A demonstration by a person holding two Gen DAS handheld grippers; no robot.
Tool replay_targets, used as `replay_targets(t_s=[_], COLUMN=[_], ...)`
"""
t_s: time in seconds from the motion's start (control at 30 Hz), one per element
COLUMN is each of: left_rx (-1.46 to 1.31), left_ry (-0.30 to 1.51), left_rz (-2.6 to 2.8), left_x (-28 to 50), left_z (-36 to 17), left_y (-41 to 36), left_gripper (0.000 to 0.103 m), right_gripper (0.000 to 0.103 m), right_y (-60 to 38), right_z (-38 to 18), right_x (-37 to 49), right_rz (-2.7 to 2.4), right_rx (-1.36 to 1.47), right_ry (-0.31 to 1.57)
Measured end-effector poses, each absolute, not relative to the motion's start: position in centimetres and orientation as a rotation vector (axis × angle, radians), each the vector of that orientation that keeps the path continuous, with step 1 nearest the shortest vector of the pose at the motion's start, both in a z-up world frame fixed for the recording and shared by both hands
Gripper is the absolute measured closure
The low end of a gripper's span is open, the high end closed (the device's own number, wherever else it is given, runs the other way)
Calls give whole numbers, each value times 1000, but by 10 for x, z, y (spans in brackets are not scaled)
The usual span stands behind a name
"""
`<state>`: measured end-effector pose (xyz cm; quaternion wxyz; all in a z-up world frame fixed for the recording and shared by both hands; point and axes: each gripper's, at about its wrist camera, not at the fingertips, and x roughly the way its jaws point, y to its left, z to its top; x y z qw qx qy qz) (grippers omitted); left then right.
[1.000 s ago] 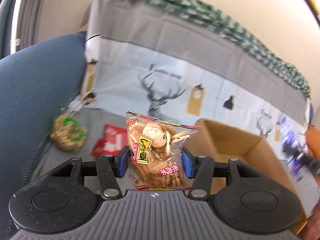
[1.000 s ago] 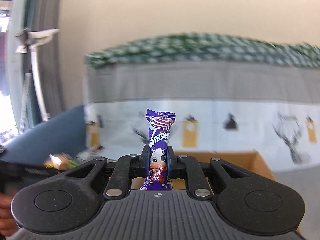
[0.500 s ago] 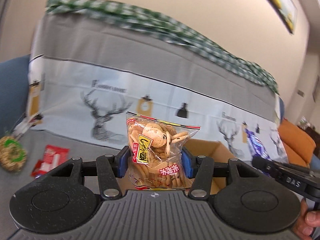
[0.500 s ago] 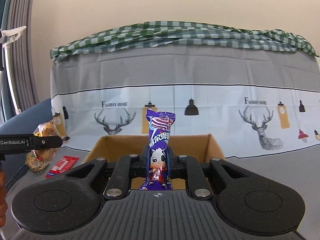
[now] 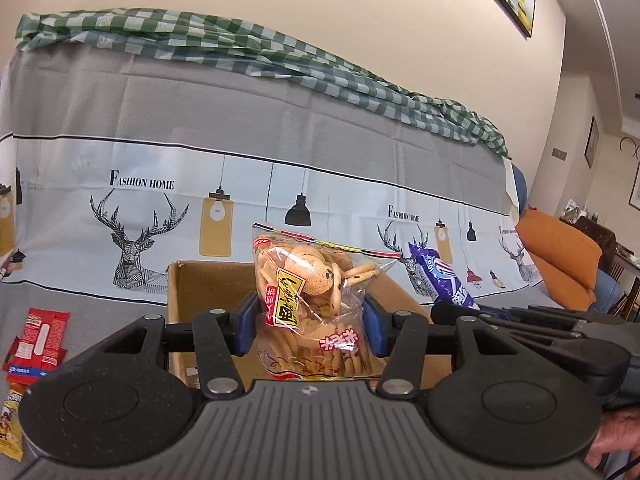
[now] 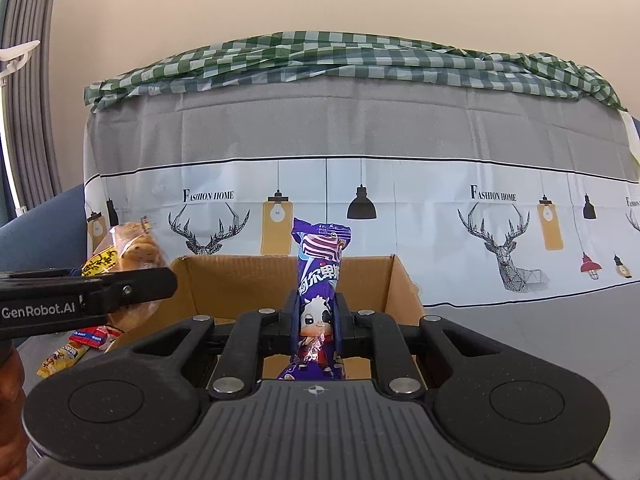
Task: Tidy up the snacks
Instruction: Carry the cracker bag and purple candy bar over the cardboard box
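My left gripper [image 5: 310,326] is shut on a clear bag of biscuits [image 5: 308,300] and holds it upright in front of the open cardboard box [image 5: 208,284]. My right gripper [image 6: 317,320] is shut on a purple candy wrapper with a cartoon cow [image 6: 320,276], held upright before the same box [image 6: 236,280]. In the left wrist view the purple wrapper [image 5: 440,280] and the right gripper show at the right of the box. In the right wrist view the biscuit bag [image 6: 132,248] and left gripper [image 6: 132,284] show at the box's left.
A red snack packet [image 5: 38,334] and a yellow packet [image 5: 10,420] lie on the grey cover left of the box. They also show in the right wrist view [image 6: 76,348]. A sofa back with a deer-print cover [image 6: 360,208] rises behind. An orange cushion [image 5: 560,260] is at the right.
Both grippers have swung toward the box and closer together, each still holding its snack. The left view has turned right, so the round green snack has left the frame.
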<state>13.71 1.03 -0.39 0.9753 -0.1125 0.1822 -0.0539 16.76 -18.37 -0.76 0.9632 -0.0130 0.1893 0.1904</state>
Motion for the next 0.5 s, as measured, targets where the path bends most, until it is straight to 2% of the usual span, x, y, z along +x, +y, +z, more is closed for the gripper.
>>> replay_targets(t_s=[0.5], left_rx=[-249], left_ry=[369], left_rz=[-111], left_x=[136], left_z=[-3], left_y=[14], left_gripper=[46], right_gripper=[87], right_y=[-179], right_z=[-8], right_x=[168], right_rz=[407], right_rx=[-45], right_ry=[384])
